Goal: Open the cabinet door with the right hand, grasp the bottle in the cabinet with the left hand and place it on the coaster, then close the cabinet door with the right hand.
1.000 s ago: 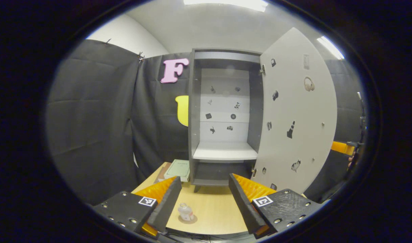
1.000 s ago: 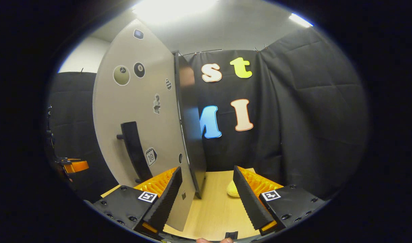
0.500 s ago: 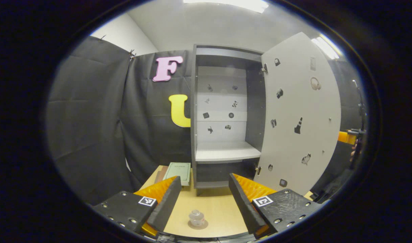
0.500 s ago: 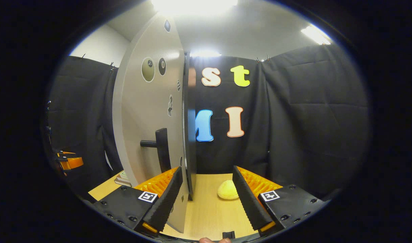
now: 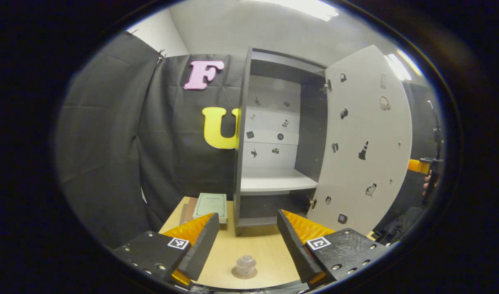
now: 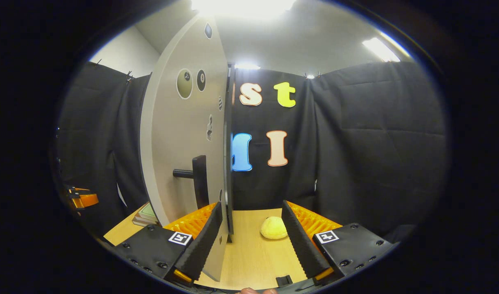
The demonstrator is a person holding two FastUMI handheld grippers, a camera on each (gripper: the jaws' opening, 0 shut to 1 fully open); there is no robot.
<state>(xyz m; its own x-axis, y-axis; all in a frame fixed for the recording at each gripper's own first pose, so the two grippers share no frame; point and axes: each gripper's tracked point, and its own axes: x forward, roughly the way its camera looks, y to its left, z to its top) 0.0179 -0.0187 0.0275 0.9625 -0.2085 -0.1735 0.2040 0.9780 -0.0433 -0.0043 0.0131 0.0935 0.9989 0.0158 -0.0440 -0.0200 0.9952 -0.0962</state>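
Cabinet [image 5: 274, 134] stands with door [image 5: 365, 143] swung wide, shelf [image 5: 278, 183] bare. Bottle [image 5: 245, 265] rests upright on coaster [image 5: 238, 274] on the wooden table [image 5: 265, 253]. Left gripper [image 5: 247, 241] gapes, holding nothing. Right gripper [image 6: 251, 239] likewise spread, facing the door handle [image 6: 198, 179] and a yellow lump [image 6: 274, 228].

I hold my left gripper [image 5: 244, 237] level with its jaws spread wide, and my right gripper [image 6: 251, 232] likewise gapes, gripping nothing.
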